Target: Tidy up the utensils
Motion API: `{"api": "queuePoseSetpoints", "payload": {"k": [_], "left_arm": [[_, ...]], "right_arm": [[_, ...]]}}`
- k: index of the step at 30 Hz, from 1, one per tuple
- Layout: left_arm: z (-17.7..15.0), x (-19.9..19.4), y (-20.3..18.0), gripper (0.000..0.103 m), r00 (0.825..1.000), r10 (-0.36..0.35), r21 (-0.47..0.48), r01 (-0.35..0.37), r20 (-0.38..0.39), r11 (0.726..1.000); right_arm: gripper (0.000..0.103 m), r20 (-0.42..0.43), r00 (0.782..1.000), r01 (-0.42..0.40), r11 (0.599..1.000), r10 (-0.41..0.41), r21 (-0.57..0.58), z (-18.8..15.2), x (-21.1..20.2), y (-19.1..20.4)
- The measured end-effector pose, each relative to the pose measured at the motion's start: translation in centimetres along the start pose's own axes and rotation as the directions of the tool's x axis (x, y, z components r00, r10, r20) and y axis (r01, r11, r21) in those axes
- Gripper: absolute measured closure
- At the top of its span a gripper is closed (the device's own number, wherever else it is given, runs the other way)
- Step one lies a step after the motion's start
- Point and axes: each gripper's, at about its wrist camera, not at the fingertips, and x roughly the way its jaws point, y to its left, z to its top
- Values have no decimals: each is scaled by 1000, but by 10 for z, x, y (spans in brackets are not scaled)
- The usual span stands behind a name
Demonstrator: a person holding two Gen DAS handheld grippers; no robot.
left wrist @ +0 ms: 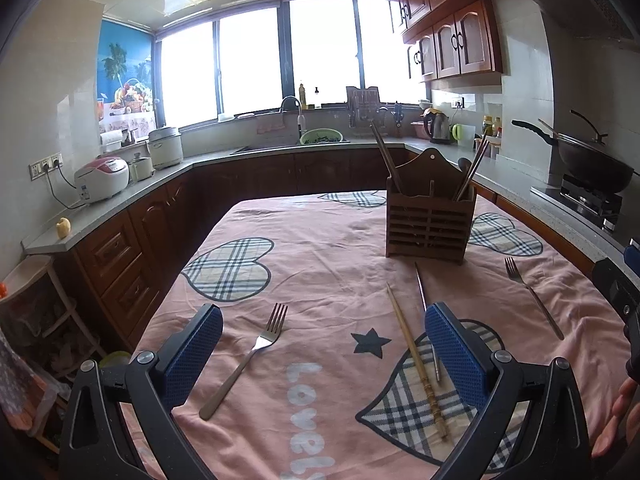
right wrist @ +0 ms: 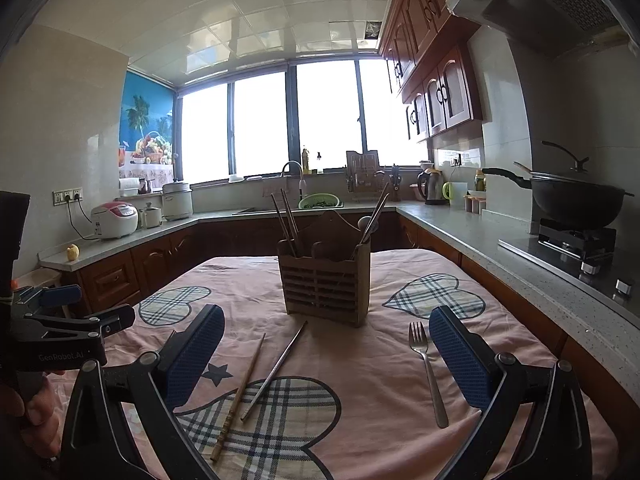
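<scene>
I see both my left gripper (left wrist: 323, 354) and right gripper (right wrist: 326, 350) spread apart, empty, above 2 forks (left wrist: 250, 354) (right wrist: 427, 372), with the holder (right wrist: 324, 286) far behind.

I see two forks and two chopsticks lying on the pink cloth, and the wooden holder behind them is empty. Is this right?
Not quite. The wooden holder is not empty: chopsticks and a spoon already stand in it, as the right wrist view shows. The rest holds: two forks and two chopsticks lie on the pink cloth.

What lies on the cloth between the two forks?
Two chopsticks, a bamboo chopstick and a metal chopstick, lie between the left fork and right fork, in the left wrist view.
</scene>
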Motion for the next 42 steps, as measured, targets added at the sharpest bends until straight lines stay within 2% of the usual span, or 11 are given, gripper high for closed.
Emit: {"api": "queuePoseSetpoints", "payload": {"k": [11, 18, 42], "left_arm": [[-14, 5, 6, 1, 1000, 6, -35, -5, 16, 999], [-20, 5, 3, 1, 999, 6, -35, -5, 37, 999], [-21, 1, -5, 1, 999, 5, -15, -5, 36, 1000]], "right_arm": [[0, -40, 999, -11, 1000, 11, -1, -16, 3, 4], [0, -12, 999, -40, 999, 39, -14, -19, -2, 10], [0, -3, 999, -34, 999, 34, 5, -16, -3, 6]]}}
